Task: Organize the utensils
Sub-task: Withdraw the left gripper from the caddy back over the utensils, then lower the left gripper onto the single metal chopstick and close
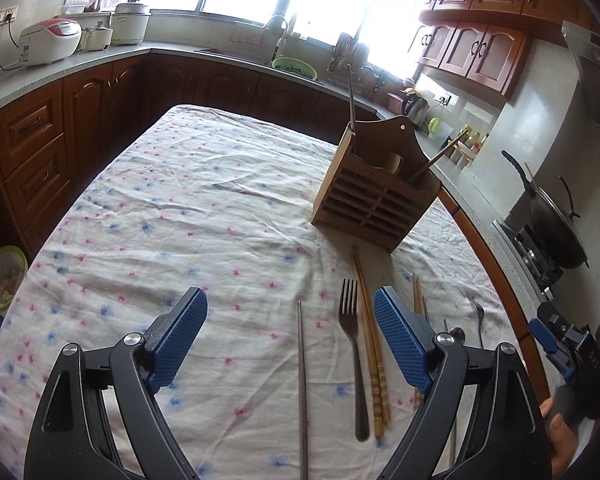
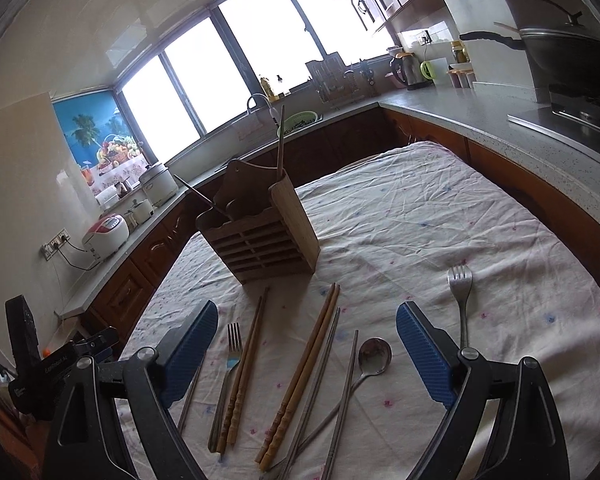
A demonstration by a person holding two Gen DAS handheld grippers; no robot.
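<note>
Open cloth left of the holder, clutter in front

The slatted wooden utensil holder [image 1: 374,196] blocks the table's middle; wooden chopsticks [image 2: 242,372], forks and a steel spoon [image 2: 374,356] crowd its near side, floral tablecloth [image 1: 160,208] leftward lies bare.

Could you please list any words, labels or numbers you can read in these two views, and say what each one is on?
None can be read with confidence.
White lettering on the black body of the left gripper, seen from the right wrist: too small and tilted to read.
Markings on the rice cooker: too blurred to read.

Brown wooden holder [image 1: 374,196] stands on a white cloth [image 1: 204,208] dotted pink and blue. Silver fork [image 1: 352,344], tan chopsticks [image 1: 370,344] before it.
</note>
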